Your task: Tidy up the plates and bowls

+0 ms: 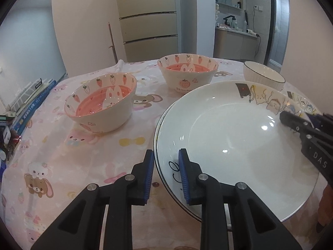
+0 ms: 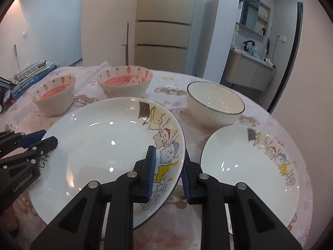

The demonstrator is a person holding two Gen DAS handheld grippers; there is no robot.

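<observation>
White plates (image 2: 108,145): two, maybe three | bowls (image 2: 124,84): three | left claw (image 1: 166,175), right claw (image 2: 168,175): both clamping big plate's rim

You are working in a lived-in home, at a dining table (image 1: 62,145) spread with a pink cartoon-animal cloth and set with household crockery such as a strawberry-print bowl (image 1: 100,104). Behind it stands a tall beige multi-door refrigerator (image 1: 149,27), and through a doorway you look into a washroom with a vanity counter (image 2: 247,70), a black faucet (image 1: 228,19) and wall shelves. A pile of books (image 2: 33,70) lies at the table's left edge.
</observation>
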